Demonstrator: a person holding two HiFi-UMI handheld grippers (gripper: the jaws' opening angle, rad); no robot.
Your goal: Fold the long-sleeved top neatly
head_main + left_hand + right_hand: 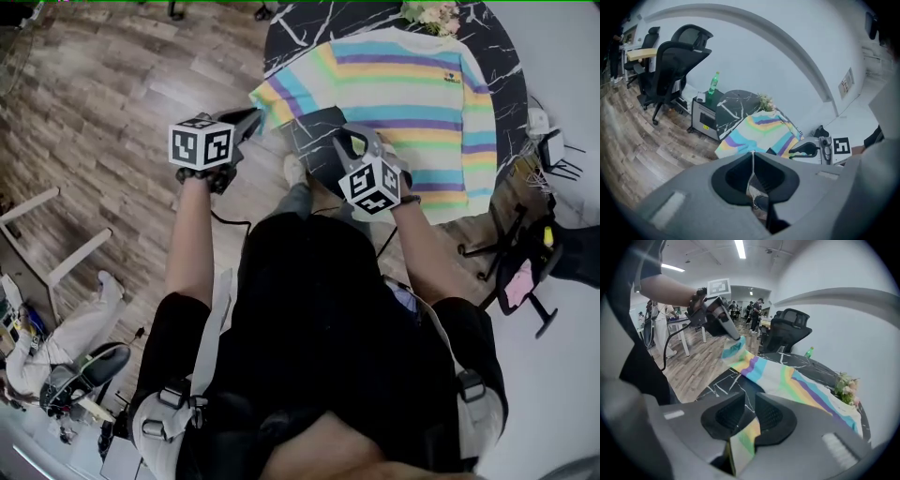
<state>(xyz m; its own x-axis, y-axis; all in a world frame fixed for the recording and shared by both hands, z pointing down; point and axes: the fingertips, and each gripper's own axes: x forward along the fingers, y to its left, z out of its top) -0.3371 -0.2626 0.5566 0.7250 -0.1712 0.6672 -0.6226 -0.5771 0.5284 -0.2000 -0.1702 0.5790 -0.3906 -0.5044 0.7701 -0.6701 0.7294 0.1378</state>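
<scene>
Striped knit top (pixel 403 84) lies spread on the marble table (pixel 300 28) — left gripper (pixel 753 160) pinches its sleeve end, right gripper (pixel 751 403) clamps its hem; such thin bites may slip under uneven pulling, skewing the fold

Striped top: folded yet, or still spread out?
Mostly spread: the striped top lies flat across the marble table; the left gripper holds one sleeve end, the right gripper an edge.
</scene>
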